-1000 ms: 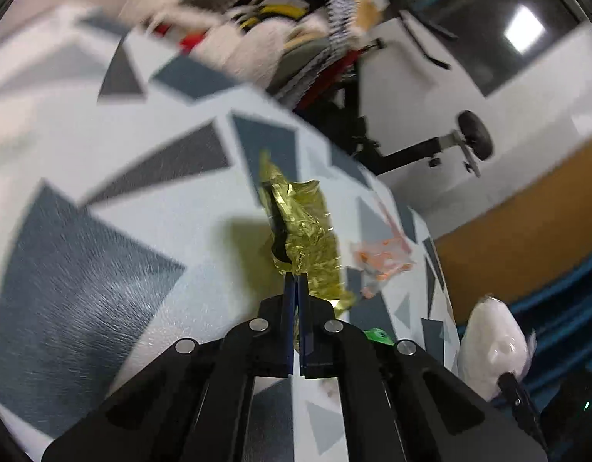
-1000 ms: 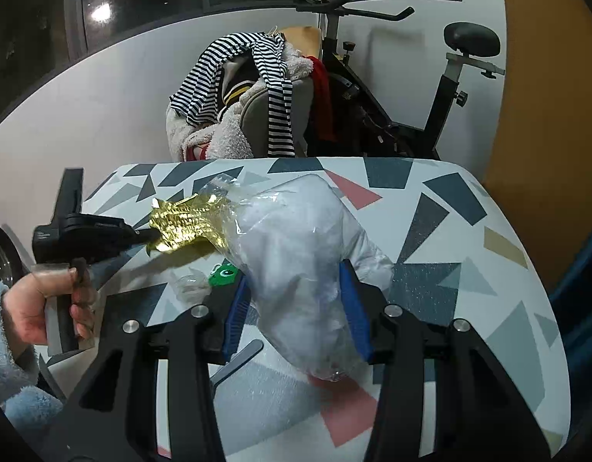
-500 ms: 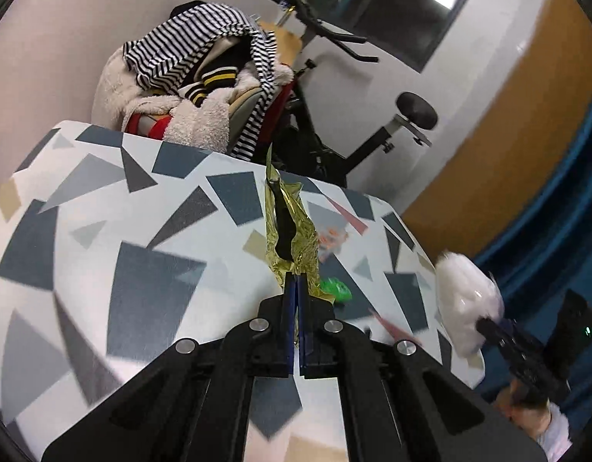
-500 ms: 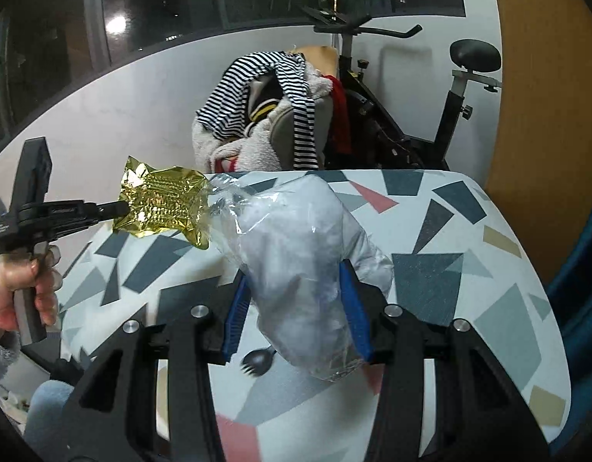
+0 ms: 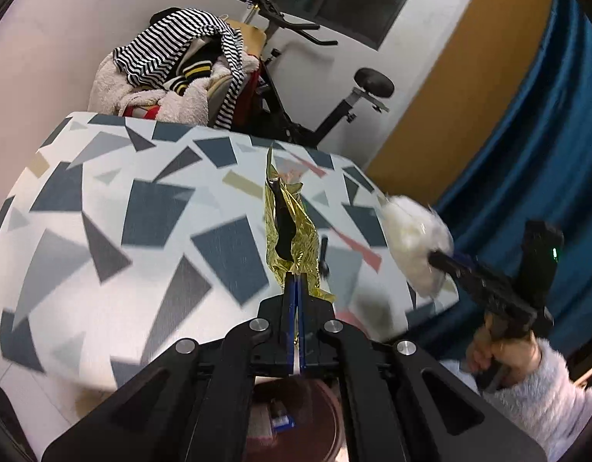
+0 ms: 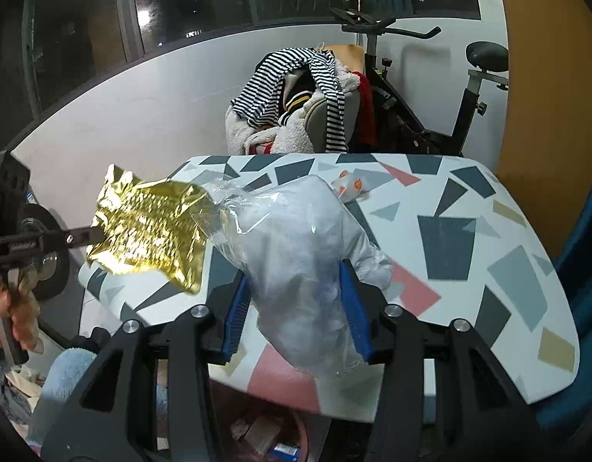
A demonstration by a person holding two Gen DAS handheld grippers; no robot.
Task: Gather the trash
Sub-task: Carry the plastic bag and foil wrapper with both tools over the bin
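My left gripper [image 5: 294,288] is shut on a crumpled gold foil wrapper [image 5: 292,227] and holds it in the air above the table's near edge; the wrapper also shows in the right wrist view [image 6: 149,227]. My right gripper [image 6: 296,296] is shut on a clear plastic bag stuffed with white material [image 6: 296,254], held above the table's near edge; the bag also shows in the left wrist view [image 5: 415,246]. A round brown bin [image 5: 319,404] with scraps inside sits on the floor below both grippers.
The table [image 6: 488,208] has a triangle-patterned top. An orange-printed wrapper [image 6: 351,184] and a black plastic spoon [image 5: 324,258] lie on it. A chair piled with clothes [image 6: 296,104] and an exercise bike [image 6: 450,88] stand behind. A blue curtain [image 5: 527,177] hangs at right.
Both grippers have pulled back from the tabletop toward its near edge, carrying the gold wrapper and the white bag. The bin on the floor has come into view below.
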